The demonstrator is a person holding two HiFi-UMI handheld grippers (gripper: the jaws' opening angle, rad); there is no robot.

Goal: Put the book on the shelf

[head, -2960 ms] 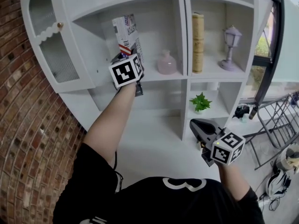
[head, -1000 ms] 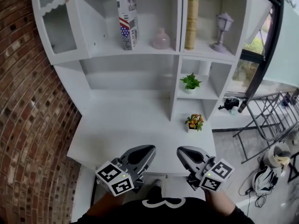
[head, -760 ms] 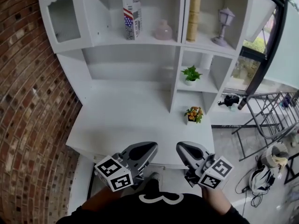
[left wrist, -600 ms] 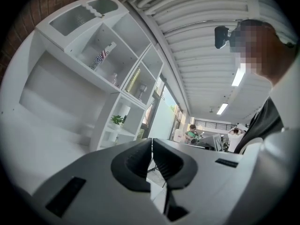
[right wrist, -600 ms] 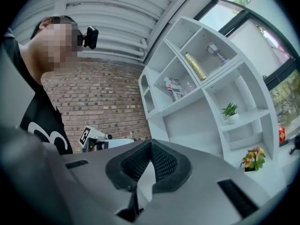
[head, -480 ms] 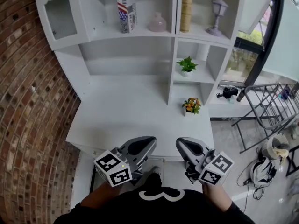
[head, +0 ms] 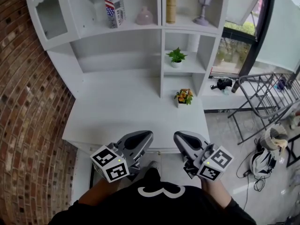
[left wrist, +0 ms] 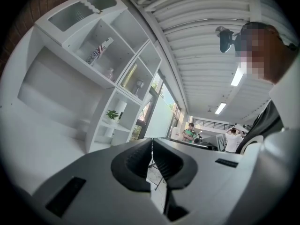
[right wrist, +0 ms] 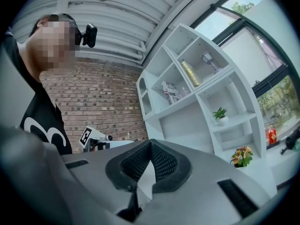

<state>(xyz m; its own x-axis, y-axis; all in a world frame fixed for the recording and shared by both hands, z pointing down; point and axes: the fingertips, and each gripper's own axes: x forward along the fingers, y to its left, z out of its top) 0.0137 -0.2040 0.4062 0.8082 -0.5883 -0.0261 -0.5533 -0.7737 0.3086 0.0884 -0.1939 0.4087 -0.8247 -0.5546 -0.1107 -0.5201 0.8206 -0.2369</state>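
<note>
- Head view: the grey left gripper and grey right gripper hang side by side close to the person's chest, at the front edge of the white desk top and well apart from the shelves.
- Left gripper view: its jaws are pressed together with nothing between them.
- Right gripper view: its jaws likewise meet at the tips and carry nothing.
- Task object: the white book with printed cover and a stars-and-stripes patch stands upright in the upper left open compartment of the white wooden shelving unit. It is near a small pink glass vase but not touching it.
- Neighbouring compartment: a tall yellow volume occupies the compartment to the right.
- Step in hand: judged from this arrangement, the placing is finished and both tools are clear of the book.
- Next move: no further grasp seems required; at most, the book's footing could be confirmed from a distance.
</note>
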